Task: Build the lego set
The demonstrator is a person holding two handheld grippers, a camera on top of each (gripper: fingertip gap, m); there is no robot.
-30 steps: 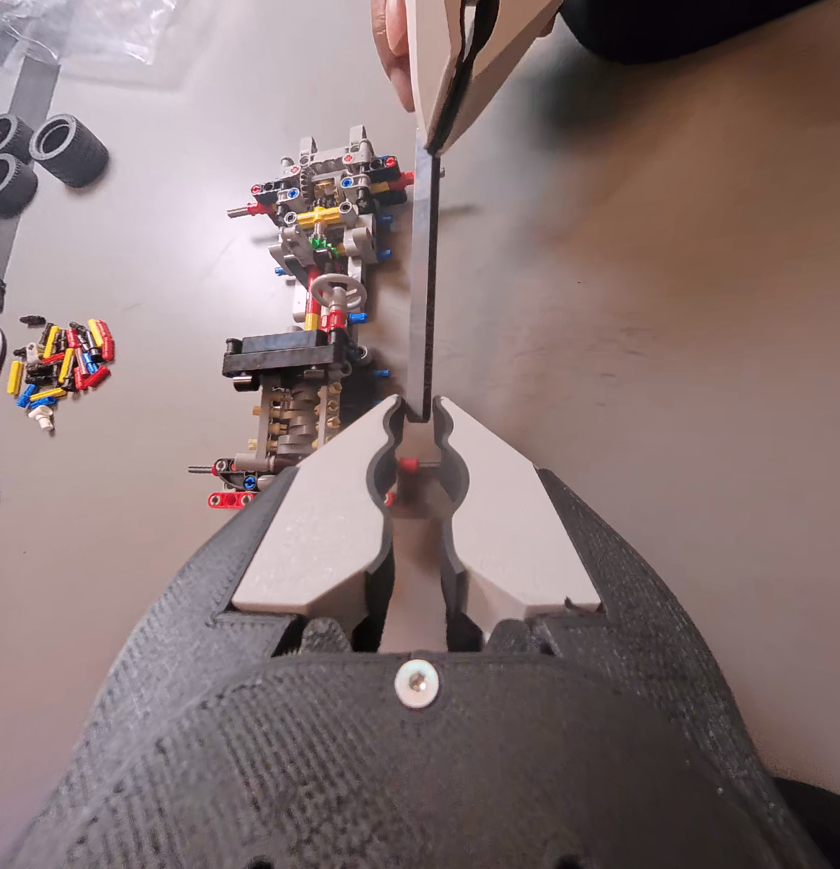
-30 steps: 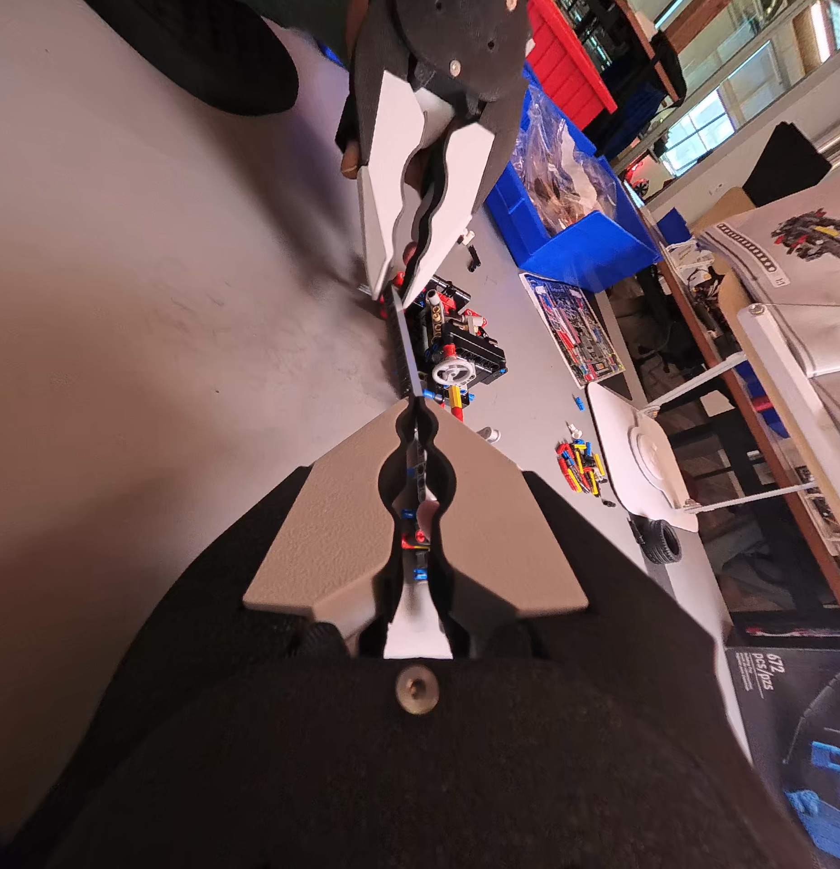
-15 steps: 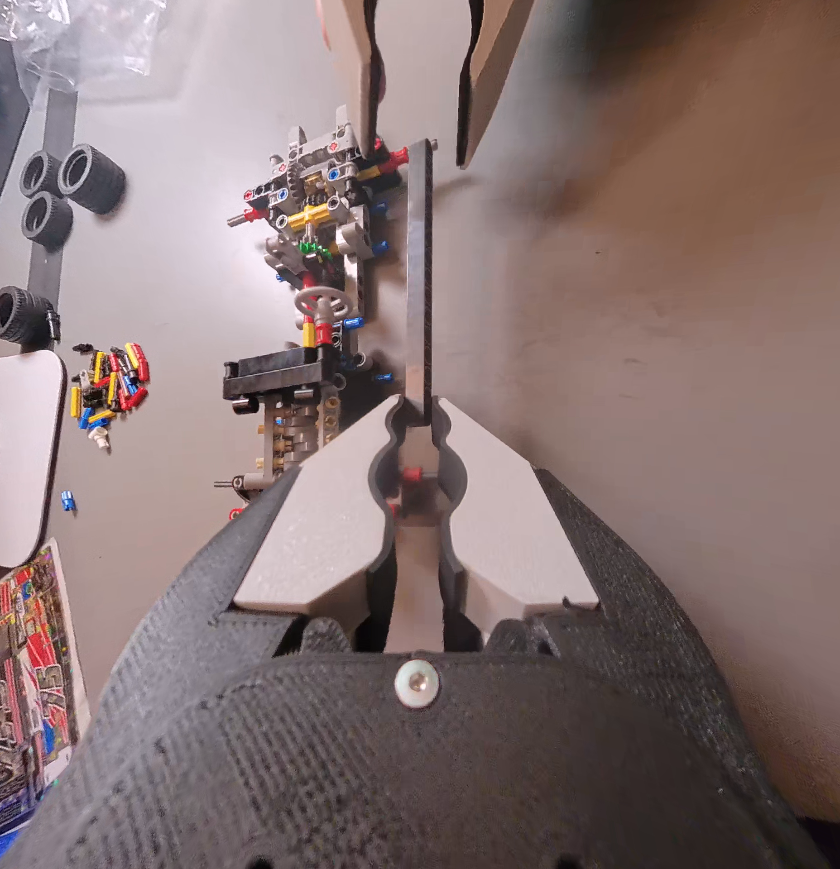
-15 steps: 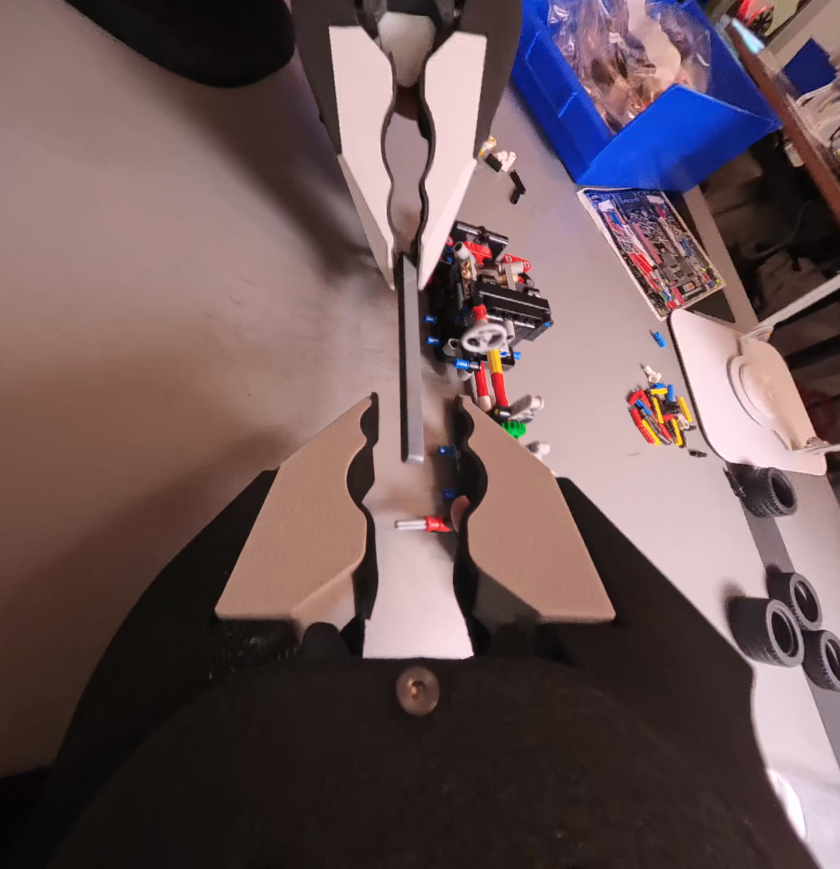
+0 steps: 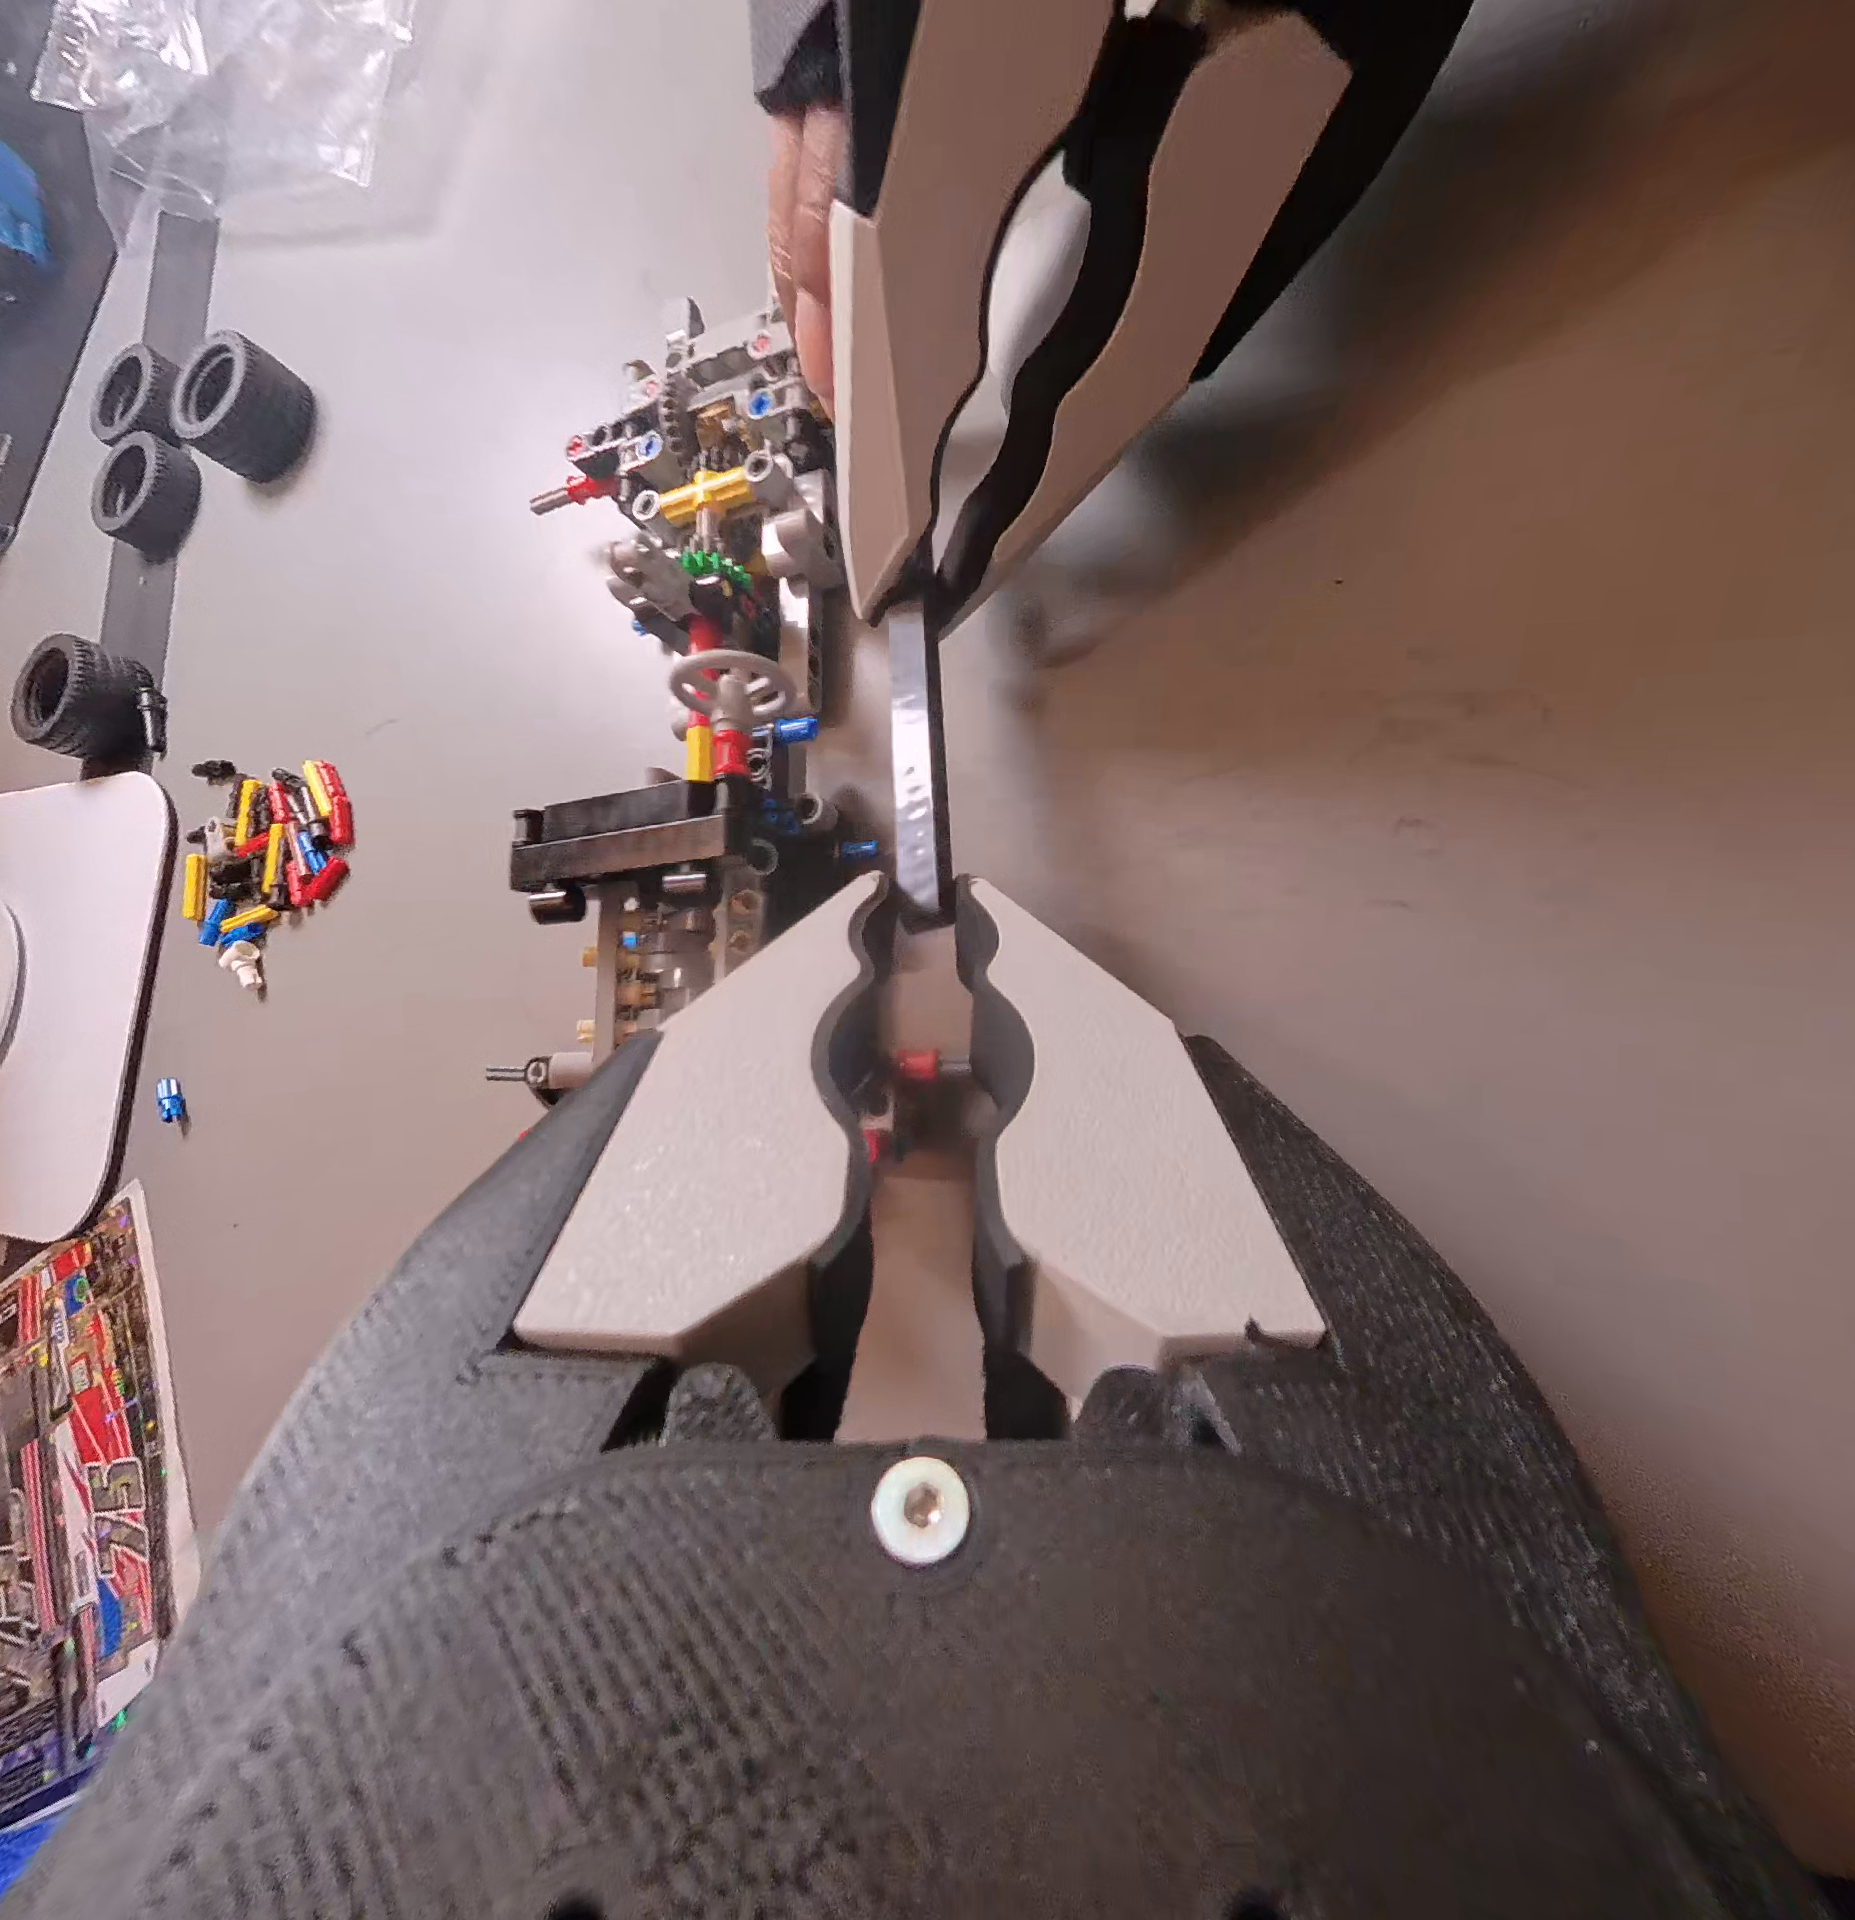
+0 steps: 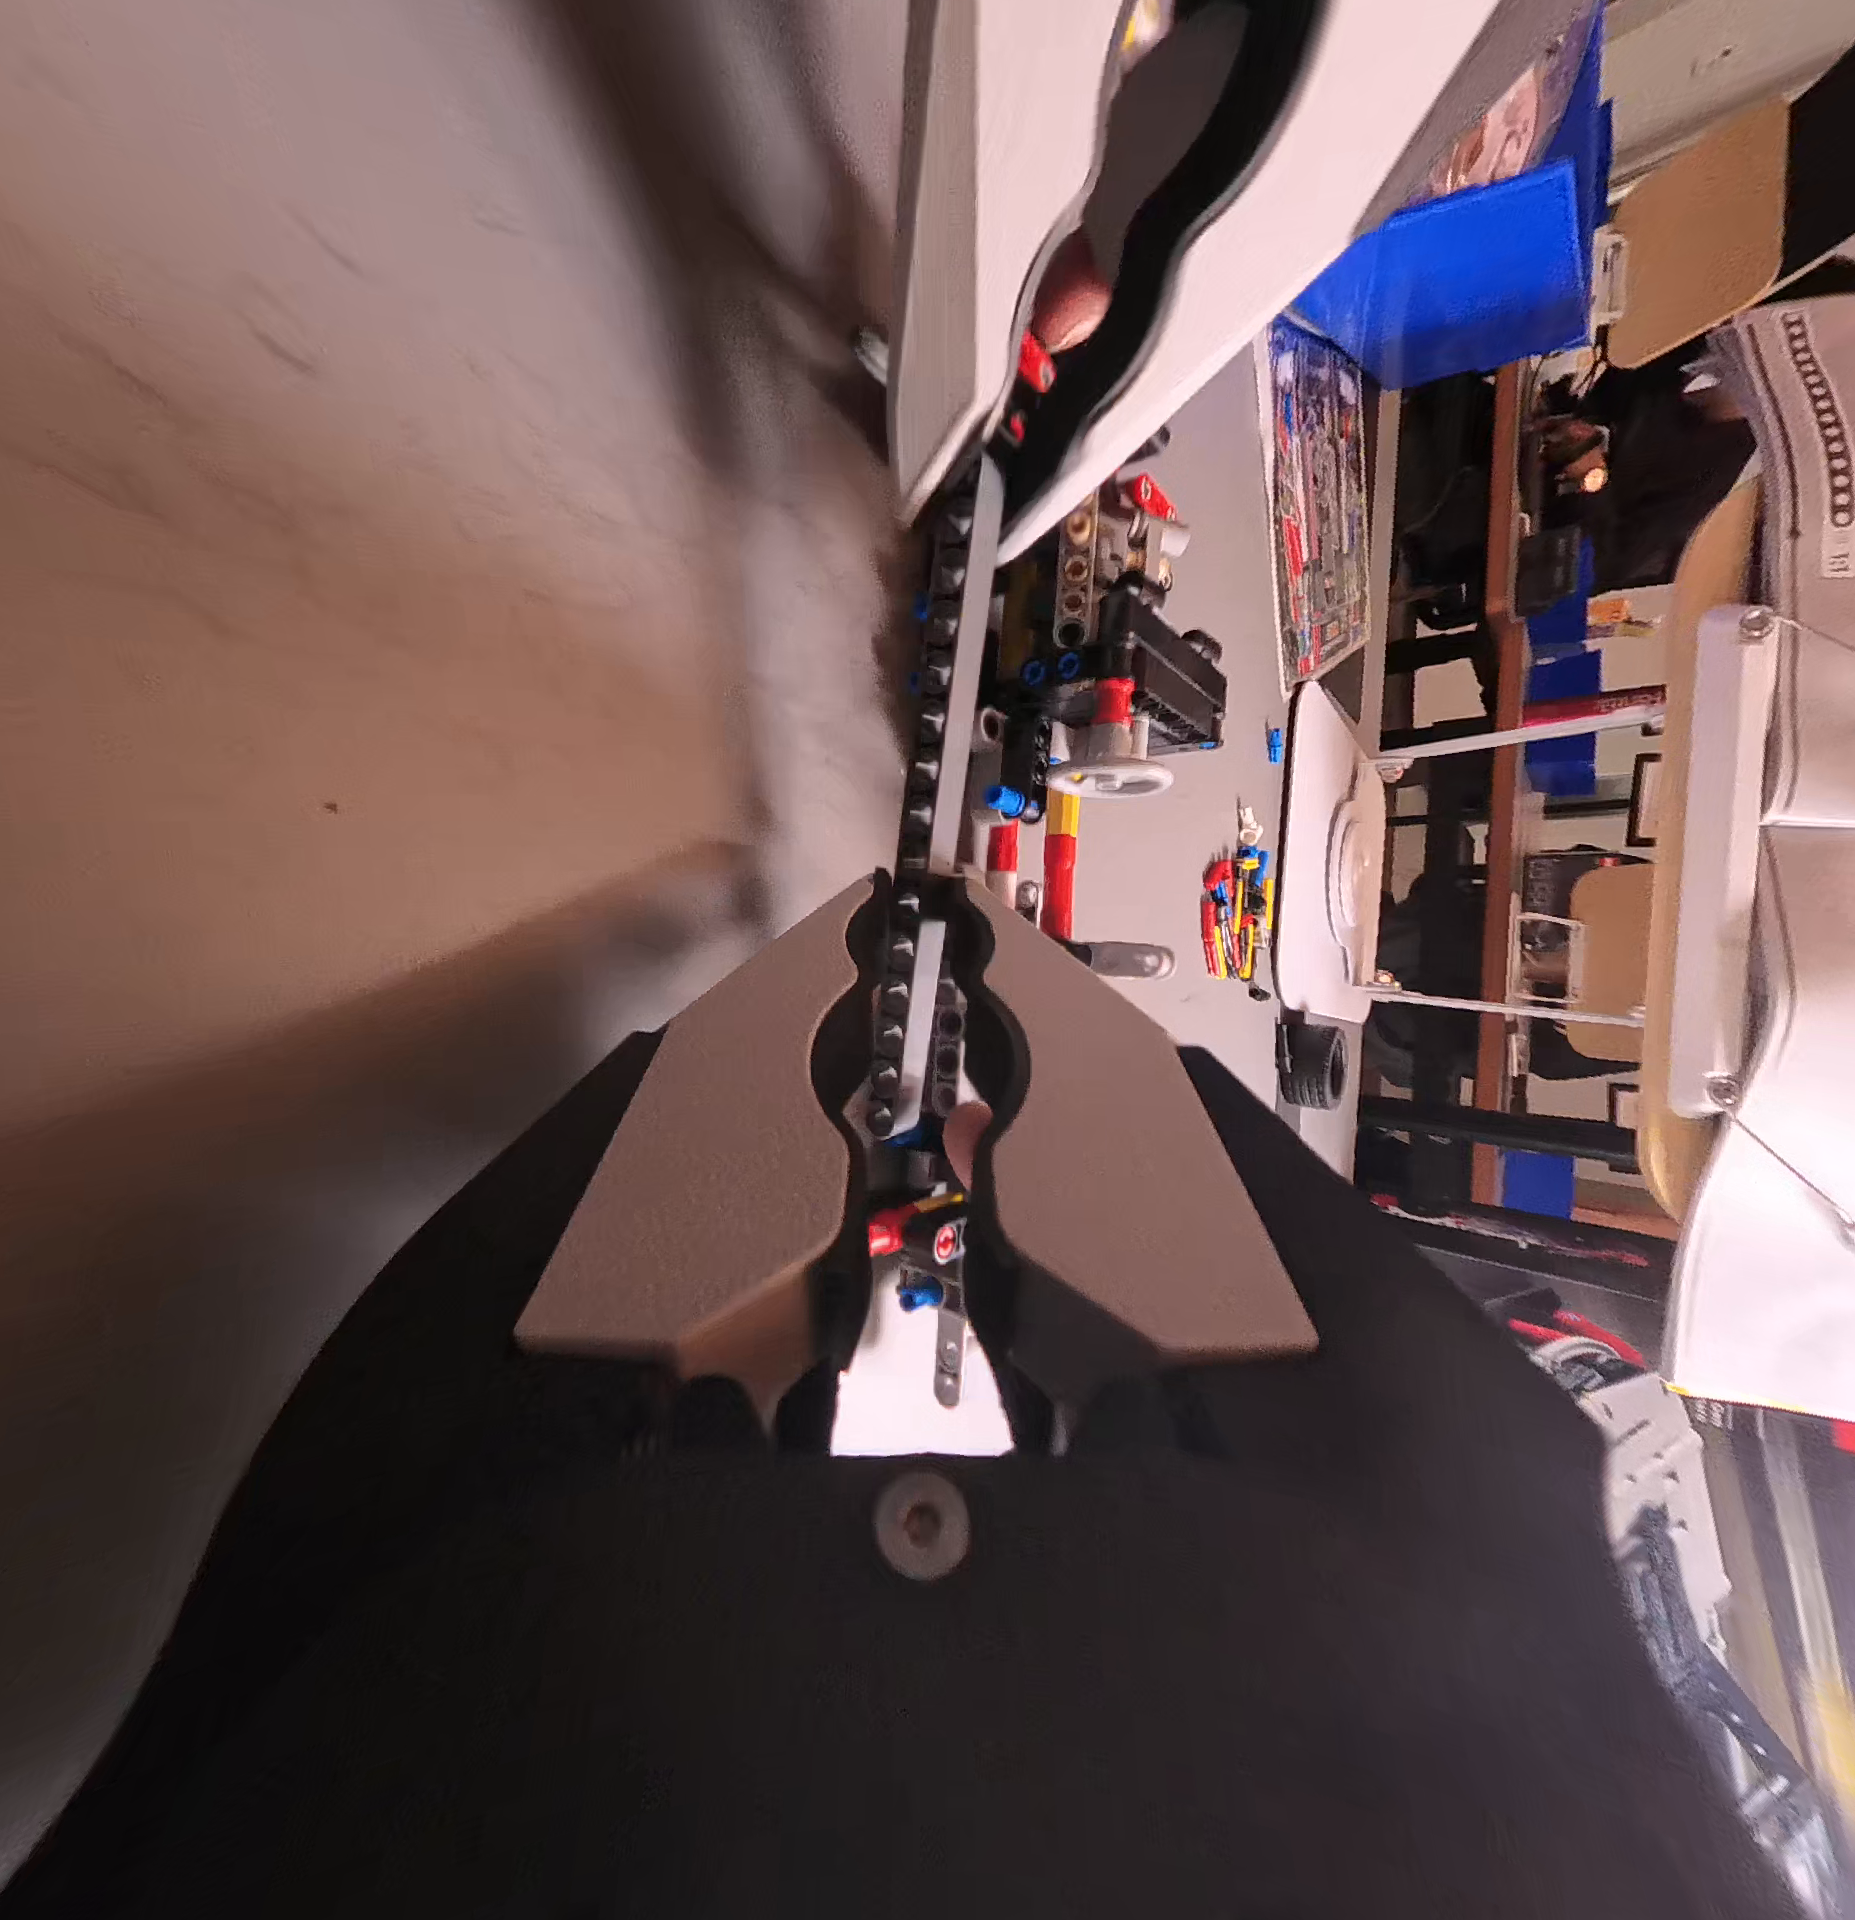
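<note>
A long dark grey Lego beam (image 5: 918, 769) runs between my two grippers. My left gripper (image 5: 918, 896) is shut on its near end. My right gripper (image 5: 918, 597) comes in from the top of the left wrist view and is shut on the far end. In the right wrist view my right gripper (image 6: 928, 885) clamps the beam (image 6: 949, 717), which passes back between the fingers, and my left gripper (image 6: 980, 504) holds the other end. The part-built Lego chassis (image 5: 715, 665) lies on the table just left of the beam. I cannot tell whether the beam touches it.
Several black tyres (image 5: 206, 416), a pile of small coloured pins (image 5: 268, 842), a white stand base (image 5: 50, 987) and an instruction booklet (image 5: 61, 1507) lie left of the chassis. A blue bin (image 6: 1474, 260) stands beyond. The grey table (image 5: 1422, 831) stretches right of the beam. Some 6 cm of space lies between my two pairs of fingers.
The right gripper let go of the beam half a second ago, moved closer along it, and has shut on it again. The left gripper kept its hold throughout.
</note>
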